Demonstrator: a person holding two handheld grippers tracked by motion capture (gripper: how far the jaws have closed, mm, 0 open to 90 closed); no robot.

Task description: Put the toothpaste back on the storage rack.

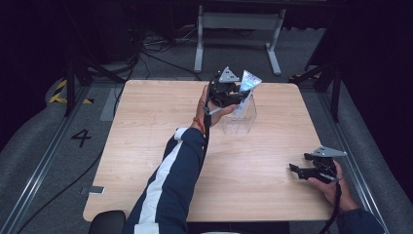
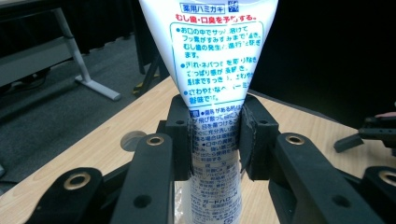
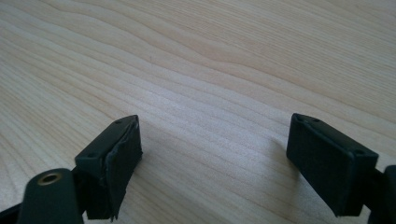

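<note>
A white toothpaste tube (image 2: 215, 70) with blue and red print stands upright between the jaws of my left gripper (image 2: 215, 142), which is shut on its lower part. In the high view the left gripper (image 1: 233, 97) holds the tube (image 1: 246, 87) over a clear plastic container (image 1: 239, 121) at the far middle of the wooden table (image 1: 146, 146); the tube's bottom end reaches into it. My right gripper (image 1: 298, 170) rests low near the table's right front corner, jaws wide apart. In the right gripper view the right gripper (image 3: 215, 154) has bare wood between its pads.
A metal table frame (image 1: 238, 29) and cables lie on the grey floor beyond the far edge. A small silver object (image 1: 92, 190) lies off the table's left front corner. Black stands flank both sides.
</note>
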